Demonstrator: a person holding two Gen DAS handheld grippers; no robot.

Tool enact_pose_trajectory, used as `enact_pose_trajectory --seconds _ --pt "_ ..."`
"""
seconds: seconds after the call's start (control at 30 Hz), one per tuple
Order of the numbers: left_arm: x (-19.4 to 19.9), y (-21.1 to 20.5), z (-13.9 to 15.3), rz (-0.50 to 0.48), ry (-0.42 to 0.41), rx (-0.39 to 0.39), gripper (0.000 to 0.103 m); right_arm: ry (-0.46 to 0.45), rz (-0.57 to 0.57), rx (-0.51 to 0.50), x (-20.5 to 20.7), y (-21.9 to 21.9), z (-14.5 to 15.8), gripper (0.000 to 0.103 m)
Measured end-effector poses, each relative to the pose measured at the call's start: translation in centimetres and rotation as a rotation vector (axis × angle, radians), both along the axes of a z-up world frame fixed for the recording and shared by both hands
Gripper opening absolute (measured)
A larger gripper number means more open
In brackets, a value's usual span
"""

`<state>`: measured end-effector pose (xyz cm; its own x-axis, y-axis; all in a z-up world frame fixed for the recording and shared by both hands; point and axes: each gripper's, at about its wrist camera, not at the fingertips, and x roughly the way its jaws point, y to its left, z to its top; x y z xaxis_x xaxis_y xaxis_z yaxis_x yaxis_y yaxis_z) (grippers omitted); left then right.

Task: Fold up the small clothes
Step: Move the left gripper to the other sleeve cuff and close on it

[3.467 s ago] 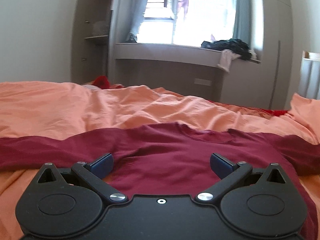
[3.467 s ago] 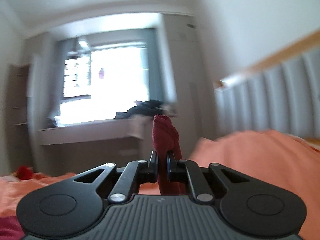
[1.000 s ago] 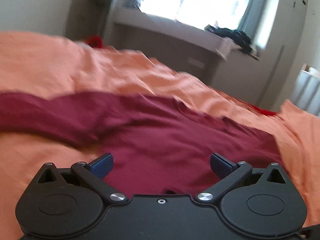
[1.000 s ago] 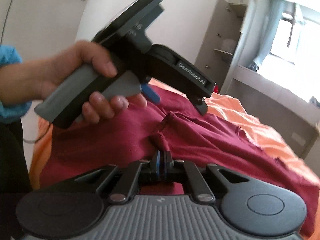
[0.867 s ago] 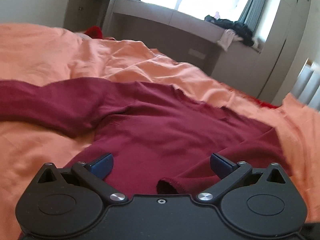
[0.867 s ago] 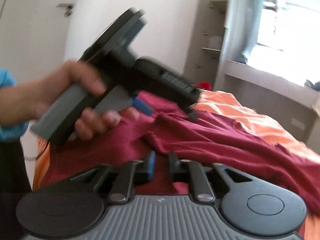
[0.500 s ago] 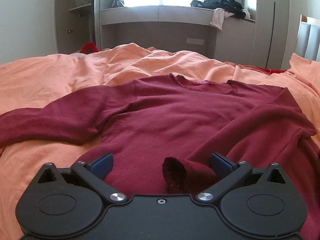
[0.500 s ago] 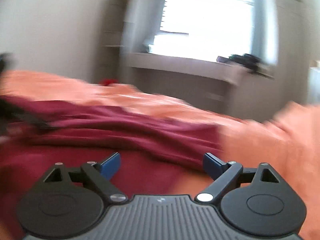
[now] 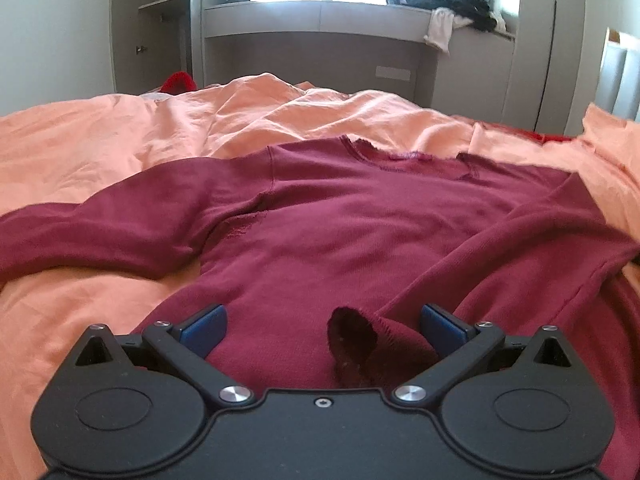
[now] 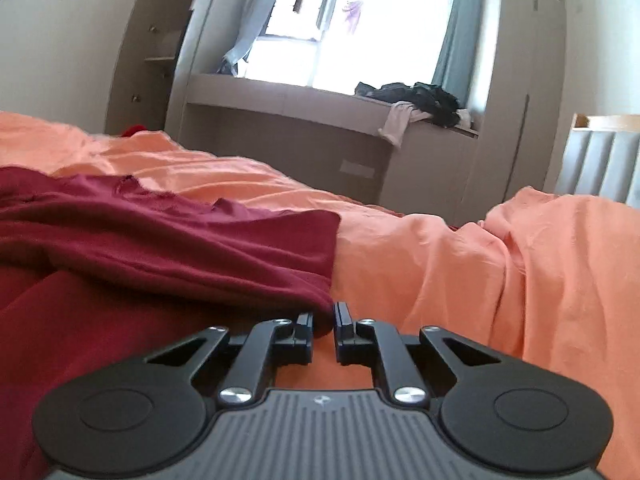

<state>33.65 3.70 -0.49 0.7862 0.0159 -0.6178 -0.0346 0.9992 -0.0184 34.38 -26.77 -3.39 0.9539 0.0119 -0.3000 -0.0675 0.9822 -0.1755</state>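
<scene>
Orange bedding (image 9: 100,152) carries my maroon sweatshirt (image 9: 360,220) flat, right sleeve (image 9: 500,256) crossed over its chest. My left gripper (image 9: 320,326) hovers released above the cuff (image 9: 352,340); my right gripper (image 10: 322,322) seems clenched on the sweatshirt's side edge, probably for folding inward.

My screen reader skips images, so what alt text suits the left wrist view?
A maroon sweater lies spread on an orange duvet, one sleeve folded across its body, the cuff between the open fingers of the left hand-held gripper. A window ledge holds piled clothes behind.
</scene>
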Motion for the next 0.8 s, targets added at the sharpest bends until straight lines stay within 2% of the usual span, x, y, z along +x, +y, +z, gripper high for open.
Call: enact_pose_trajectory --seconds 0.1,0.2,0.27,0.33,0.47,0.53,0.63,0.73,0.8 --pt "-0.3 -0.1 0.1 -0.012 -0.004 0.021 0.103 0.023 0.007 0.024 0.2 -0.3 -0.6 0.009" --pt "-0.2 0.4 0.2 -0.014 -0.002 -0.001 0.103 0.027 0.021 0.054 -0.1 -0.4 -0.9 0.01" --pt "-0.3 0.9 0.6 0.004 -0.016 -0.03 0.103 0.003 0.013 0.071 -0.7 -0.8 -0.7 0.02" --pt "-0.9 1.5 1.2 0.057 -0.055 -0.047 0.103 -0.011 0.006 0.092 -1.3 -1.3 -0.4 0.052" --pt "-2.1 3.7 3.0 0.14 -0.117 -0.069 0.103 -0.023 0.029 0.167 -2.8 -2.0 0.1 0.073" --pt "-2.8 5.6 4.0 0.181 -0.132 -0.073 0.103 -0.037 0.049 0.212 -4.1 -2.3 0.2 0.092" --pt "-4.4 9.5 4.5 0.316 -0.161 -0.073 0.103 -0.083 0.095 0.254 -6.5 -2.5 0.6 0.103" --pt "-5.9 13.9 4.0 0.466 -0.149 -0.11 0.103 -0.118 0.134 0.267 -8.5 -2.3 0.9 0.103" --pt "-7.1 16.6 3.4 0.551 -0.146 -0.171 0.103 -0.133 0.129 0.258 -9.6 -2.0 1.0 0.103"
